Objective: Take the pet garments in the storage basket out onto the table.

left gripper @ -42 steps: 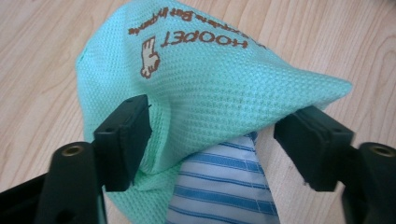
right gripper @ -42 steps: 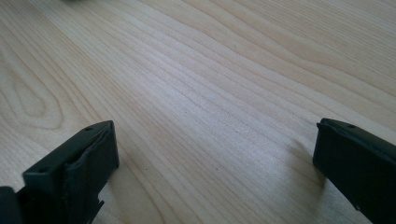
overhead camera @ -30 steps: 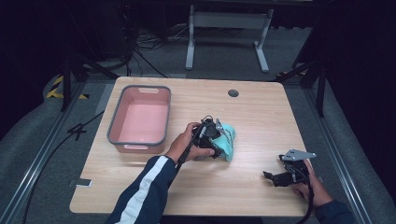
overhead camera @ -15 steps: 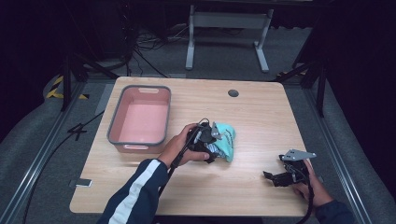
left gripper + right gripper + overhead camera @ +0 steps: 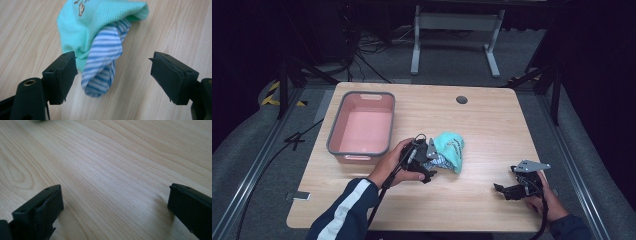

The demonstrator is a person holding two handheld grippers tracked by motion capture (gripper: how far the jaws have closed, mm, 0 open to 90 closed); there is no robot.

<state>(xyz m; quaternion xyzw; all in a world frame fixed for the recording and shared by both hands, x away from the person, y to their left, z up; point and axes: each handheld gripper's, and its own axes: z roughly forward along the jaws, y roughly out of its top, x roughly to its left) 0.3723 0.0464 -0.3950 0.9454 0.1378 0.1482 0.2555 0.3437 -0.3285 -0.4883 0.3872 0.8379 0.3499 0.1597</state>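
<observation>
Step in hand, apparently: approach to grasp. The left tongs (image 5: 112, 75) stand wide open around the striped end of the bundled cloth (image 5: 100, 42) on the tabletop (image 5: 492, 125), beside the pink bin (image 5: 361, 127). Next: close on the fabric. The right tongs (image 5: 115, 212) rest open, empty.

On the light wooden desk (image 5: 492, 125), the pink rectangular plastic basin with a grey rim (image 5: 362, 127) sits toward the left half, nearer the far edge than the near one. To its right, around the middle of the desk, lies the crumpled mint-green cloth with a blue-and-white striped part (image 5: 447, 152). The left claw (image 5: 426, 162) is just left of that cloth, between it and the basin; in the left gripper view the striped end (image 5: 102, 67) reaches in between the spread jaws, closer to the left one. The right claw (image 5: 508, 189) rests near the desk's front right corner, well apart from the cloth, jaws spread over bare wood. A small dark round grommet (image 5: 461, 99) is set in the desk behind the cloth, near the far edge.
</observation>
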